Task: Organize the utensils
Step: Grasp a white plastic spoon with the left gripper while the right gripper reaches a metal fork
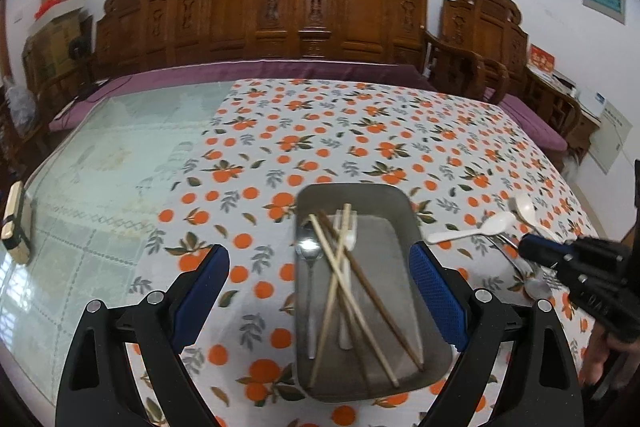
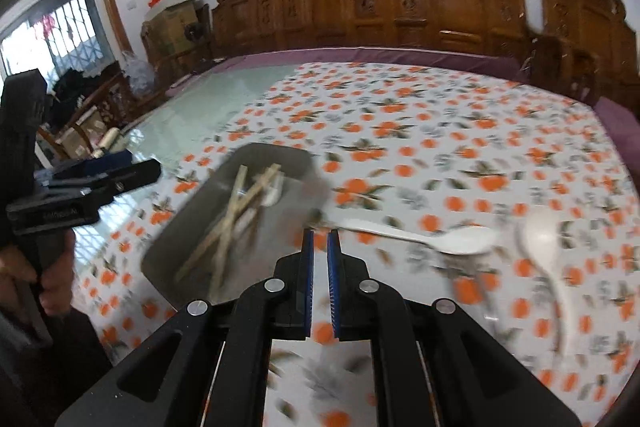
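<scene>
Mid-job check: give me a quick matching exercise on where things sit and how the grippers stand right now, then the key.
Things:
1. metal spoon
2. white spoons
3. left gripper
4. right gripper

States:
A. fingers wide apart, around the near part of the gray tray
B. in the tray, beside the chopsticks
C. fingers nearly together, nothing visible between them
D. on the orange-print tablecloth, right of the tray

Pairs: 1-B, 2-D, 3-A, 4-C
</scene>
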A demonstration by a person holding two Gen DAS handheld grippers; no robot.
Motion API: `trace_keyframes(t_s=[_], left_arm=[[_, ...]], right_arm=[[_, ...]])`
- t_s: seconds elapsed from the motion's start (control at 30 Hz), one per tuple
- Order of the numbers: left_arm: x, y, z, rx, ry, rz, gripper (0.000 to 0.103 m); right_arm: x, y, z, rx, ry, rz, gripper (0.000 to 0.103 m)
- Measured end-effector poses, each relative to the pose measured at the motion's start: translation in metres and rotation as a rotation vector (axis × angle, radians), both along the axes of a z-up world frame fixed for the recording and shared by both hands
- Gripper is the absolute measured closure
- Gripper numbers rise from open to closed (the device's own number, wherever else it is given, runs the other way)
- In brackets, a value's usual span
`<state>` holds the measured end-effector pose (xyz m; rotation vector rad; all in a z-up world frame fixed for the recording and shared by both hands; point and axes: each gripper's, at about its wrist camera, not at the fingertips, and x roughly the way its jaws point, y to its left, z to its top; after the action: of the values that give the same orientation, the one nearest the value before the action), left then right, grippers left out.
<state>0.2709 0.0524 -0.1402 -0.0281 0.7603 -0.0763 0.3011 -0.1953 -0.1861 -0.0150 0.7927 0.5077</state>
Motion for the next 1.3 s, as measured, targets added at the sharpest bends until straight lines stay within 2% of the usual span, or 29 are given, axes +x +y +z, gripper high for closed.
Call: trace_keyframes(t_s=[0.13, 0.2, 0.23, 0.4, 0.5, 0.73, 0.8, 1.0, 1.13, 1.2, 1.3], left_arm=[[-0.003, -0.018, -0.002, 0.004, 0.0, -0.046, 0.015], [-0.004, -0.026, -0.002, 0.015, -0.001, -0.064, 0.016], [-0.005, -0.03, -0.003, 0.02, 0.0, -0.073, 0.016], [-0.006, -0.051, -0.005, 0.044, 0.002, -0.13, 0.016], [-0.004, -0.065, -0.005, 0.05, 0.012, -0.161, 0.021], [0.013, -0.109, -0.008, 0.128, 0.037, -0.279, 0.026], [0.026, -0.124, -0.015, 0.166, 0.066, -0.307, 0.033], [0.059, -0.162, -0.038, 0.214, 0.161, -0.392, 0.04], [0.078, -0.183, -0.054, 0.263, 0.208, -0.442, 0.04], [0.088, -0.192, -0.065, 0.288, 0.234, -0.468, 0.048], [0.097, -0.202, -0.082, 0.313, 0.289, -0.494, 0.053]], right_arm=[[-0.005, -0.037, -0.003, -0.06, -0.005, -0.044, 0.093], [-0.006, -0.051, -0.007, -0.074, -0.003, -0.064, 0.082], [-0.006, -0.06, -0.01, -0.08, -0.001, -0.078, 0.08], [-0.006, -0.09, -0.028, -0.086, 0.016, -0.137, 0.079], [0.0, -0.104, -0.041, -0.081, 0.03, -0.164, 0.079], [0.012, -0.12, -0.063, -0.101, 0.064, -0.173, 0.079], [0.014, -0.125, -0.062, -0.101, 0.061, -0.181, 0.079], [0.019, -0.144, -0.055, -0.077, 0.047, -0.198, 0.079], [0.022, -0.159, -0.05, -0.036, 0.05, -0.219, 0.079], [0.022, -0.165, -0.047, -0.014, 0.043, -0.215, 0.079], [0.022, -0.173, -0.043, 0.013, 0.036, -0.221, 0.079]])
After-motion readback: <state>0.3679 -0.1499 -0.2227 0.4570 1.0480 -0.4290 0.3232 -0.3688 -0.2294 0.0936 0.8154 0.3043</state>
